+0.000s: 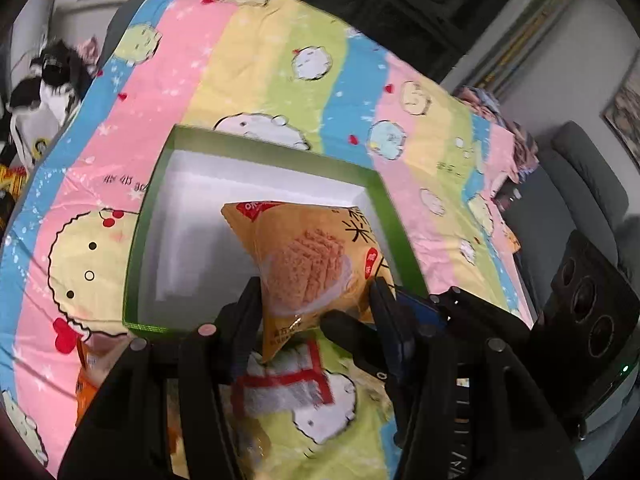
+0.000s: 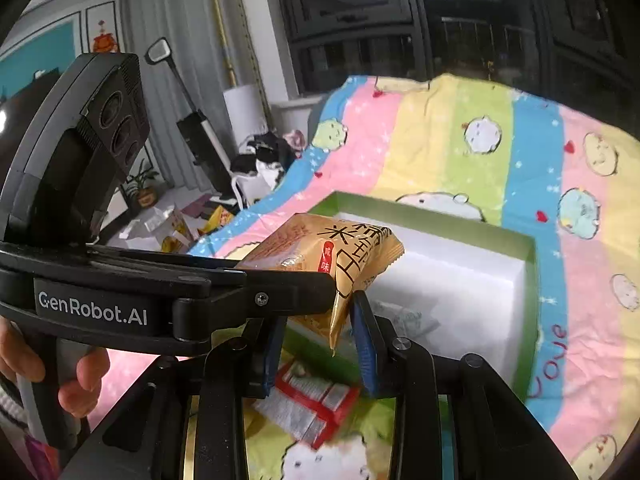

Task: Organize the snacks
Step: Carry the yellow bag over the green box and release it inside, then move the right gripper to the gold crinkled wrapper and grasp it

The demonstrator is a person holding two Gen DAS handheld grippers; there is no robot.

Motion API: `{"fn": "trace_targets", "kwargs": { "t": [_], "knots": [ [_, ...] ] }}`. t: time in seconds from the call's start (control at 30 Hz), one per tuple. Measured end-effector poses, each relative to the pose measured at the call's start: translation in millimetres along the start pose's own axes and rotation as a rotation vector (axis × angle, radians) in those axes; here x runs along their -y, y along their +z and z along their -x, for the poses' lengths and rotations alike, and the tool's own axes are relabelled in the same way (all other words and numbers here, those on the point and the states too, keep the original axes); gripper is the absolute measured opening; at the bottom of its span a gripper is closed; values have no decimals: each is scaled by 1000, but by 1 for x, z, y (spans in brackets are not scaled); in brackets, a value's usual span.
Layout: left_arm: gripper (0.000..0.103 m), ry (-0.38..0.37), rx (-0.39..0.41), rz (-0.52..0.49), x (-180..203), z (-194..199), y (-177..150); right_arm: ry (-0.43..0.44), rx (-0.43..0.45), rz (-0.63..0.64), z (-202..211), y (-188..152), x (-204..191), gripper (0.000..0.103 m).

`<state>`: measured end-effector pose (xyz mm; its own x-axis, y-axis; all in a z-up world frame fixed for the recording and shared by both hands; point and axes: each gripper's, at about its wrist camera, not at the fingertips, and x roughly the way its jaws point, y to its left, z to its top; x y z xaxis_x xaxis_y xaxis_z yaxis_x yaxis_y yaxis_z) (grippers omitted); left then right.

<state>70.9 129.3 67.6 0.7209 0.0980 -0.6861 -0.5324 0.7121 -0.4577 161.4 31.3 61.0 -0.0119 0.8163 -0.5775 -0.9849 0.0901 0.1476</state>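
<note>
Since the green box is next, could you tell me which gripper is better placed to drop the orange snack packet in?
Left gripper: it grips the orange snack packet above the green box.

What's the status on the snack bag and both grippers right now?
Left gripper shut on orange snack bag, above green box. Right gripper open around bag's corner. Red-and-white packet on blanket, outside box.

One orange snack packet [image 1: 308,264] sits between the left fingers, one green box [image 1: 260,152] lies just beyond them, and one red-and-white packet [image 1: 288,380] lies below them (a further orange wrapper edge shows, too hidden to identify).
</note>
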Motion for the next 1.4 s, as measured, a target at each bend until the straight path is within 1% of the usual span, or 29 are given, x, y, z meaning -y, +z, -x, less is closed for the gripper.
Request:
{"fn": "trace_targets", "kwargs": {
  "t": [0.1,0.13,0.17,0.2,0.23,0.27,0.37,0.43,0.47,0.57,0.63,0.77,0.9,1.07,1.2,1.4],
  "knots": [
    [53,33,-24,12,-9,-10,6,-2,-37,-8,-23,4,-3,35],
    [61,48,-32,23,-14,-14,7,-8,-46,-10,-28,4,-4,35],
    [68,62,-39,30,-17,-16,7,-24,-60,-11,-34,5,-5,40],
    [77,78,-34,34,-19,-16,7,-50,-67,-11,-37,4,-4,48],
    [80,93,-27,35,-20,-15,6,-72,-67,-12,-38,4,-4,52],
    [81,104,-19,33,-22,-12,6,-80,-66,-16,-37,3,-4,56],
    [83,129,11,31,-22,2,3,-76,-51,-38,-24,-2,-2,57],
    [93,139,40,27,-22,15,1,-89,-29,-44,-9,-6,0,58],
    [94,145,64,22,-22,26,-3,-87,-18,-50,-2,-7,1,61],
    [94,161,101,14,-23,47,-14,-68,4,-70,21,-14,2,66],
    [94,170,112,22,-26,59,-25,-58,11,-80,34,-22,0,67],
    [94,183,109,50,-35,76,-51,-37,-17,-93,46,-37,-8,67],
    [94,185,93,86,-44,84,-74,-14,-49,-96,51,-53,-19,67],
    [94,172,60,134,-55,83,-99,3,-108,-82,47,-75,-35,67],
    [94,147,17,165,-59,72,-119,38,-155,-109,38,-90,-43,67],
    [94,101,-24,174,-57,52,-131,86,-188,-142,24,-102,-54,67]
  ]
}}
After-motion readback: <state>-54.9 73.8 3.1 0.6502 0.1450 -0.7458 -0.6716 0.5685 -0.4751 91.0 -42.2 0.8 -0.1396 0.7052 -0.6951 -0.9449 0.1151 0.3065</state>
